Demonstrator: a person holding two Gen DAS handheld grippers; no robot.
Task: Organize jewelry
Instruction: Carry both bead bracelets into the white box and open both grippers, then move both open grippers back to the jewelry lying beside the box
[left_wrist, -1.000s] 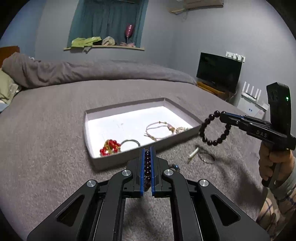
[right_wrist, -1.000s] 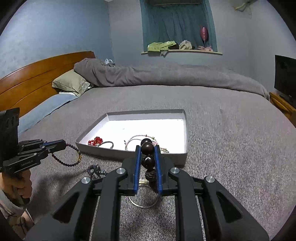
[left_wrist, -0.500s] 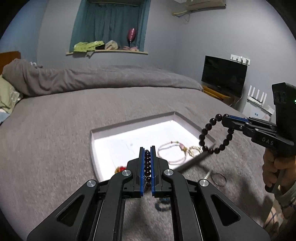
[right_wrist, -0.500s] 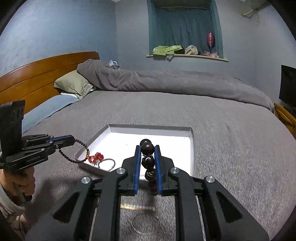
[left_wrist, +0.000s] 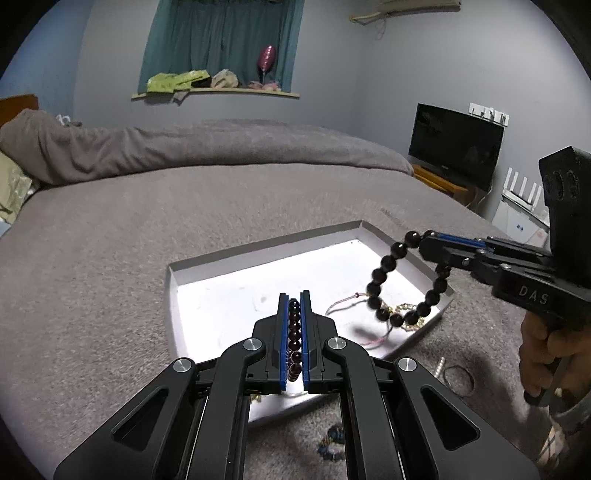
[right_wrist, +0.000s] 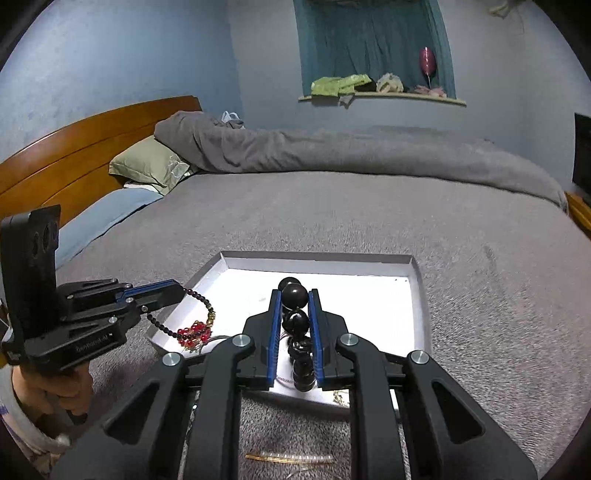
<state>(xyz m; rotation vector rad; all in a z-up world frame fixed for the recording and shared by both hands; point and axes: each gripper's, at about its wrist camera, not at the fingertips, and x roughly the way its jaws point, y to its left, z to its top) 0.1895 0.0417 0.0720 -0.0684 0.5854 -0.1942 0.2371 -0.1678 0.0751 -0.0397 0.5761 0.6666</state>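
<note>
A wide bed with a grey blanket (left_wrist: 155, 236) fills both views, and on it lies a shallow white tray (left_wrist: 266, 245), the landmark for the rest. Above the near edge of the tray the left gripper (left_wrist: 294, 299) has its jaws nearly together, clamped on a bracelet of small dark red beads (right_wrist: 173, 325), which hangs in a loop over the tray's left corner in the right wrist view. At the right side of the tray the right gripper (right_wrist: 294, 295) has its jaws narrow, pressed on a bracelet of large black beads (left_wrist: 384, 288), whose loop hangs over the tray's right part. A hand (left_wrist: 543, 347) holds the handle of the right gripper, outside the tray on the right. Inside the tray lie a red bead bracelet (right_wrist: 194, 332) near the left corner and a thin pink cord bracelet (left_wrist: 351, 301) toward the right. On the blanket just in front of the tray lie a thin metal bangle (left_wrist: 458, 380), a small blue bead piece (left_wrist: 332, 443) and a flat gold strip (right_wrist: 288, 458).
</note>
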